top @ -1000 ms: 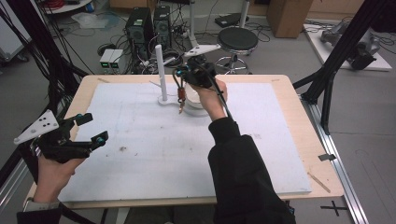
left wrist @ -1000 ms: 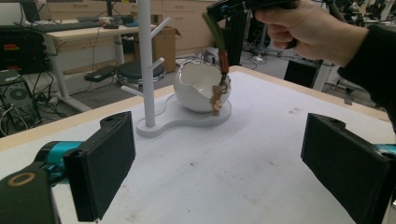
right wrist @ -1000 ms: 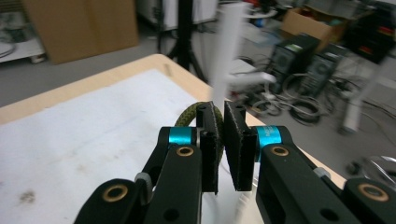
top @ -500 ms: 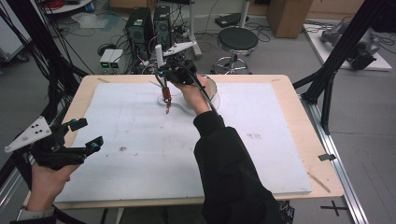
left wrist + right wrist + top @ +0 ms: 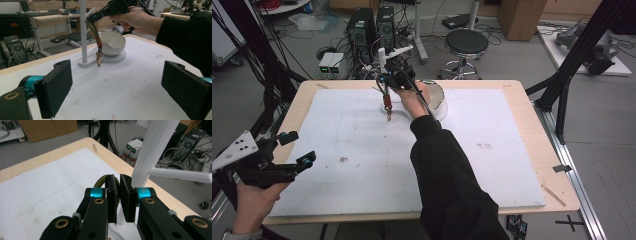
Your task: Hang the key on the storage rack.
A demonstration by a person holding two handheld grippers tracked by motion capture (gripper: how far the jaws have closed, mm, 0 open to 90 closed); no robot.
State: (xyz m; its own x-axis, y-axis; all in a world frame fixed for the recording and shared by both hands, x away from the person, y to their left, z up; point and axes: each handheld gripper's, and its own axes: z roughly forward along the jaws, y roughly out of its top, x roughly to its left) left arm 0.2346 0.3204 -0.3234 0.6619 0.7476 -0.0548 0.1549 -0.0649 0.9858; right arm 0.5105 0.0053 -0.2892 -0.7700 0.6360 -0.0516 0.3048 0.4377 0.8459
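White table mat (image 5: 362, 150); right gripper (image 5: 119, 195) fingers pinching a cord (image 5: 93, 28), left gripper (image 5: 120, 82) fingers wide.

The right claw (image 5: 388, 84) is squeezed tight, its arm stretched far out. The left claw (image 5: 294, 149) is wide open, held low and near.

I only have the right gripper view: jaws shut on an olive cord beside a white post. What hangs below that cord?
Observer: In the left gripper view the olive cord ends in a copper-coloured ferrule with a small metal charm dangling close by the stand's white base.
Operator: Anything else on that base?
Observer: A white bowl with a jagged rim sits on it, next to the white post.
Operator: Where's my other gripper?
Observer: The left gripper is open at the table's near left edge, well away from the stand.
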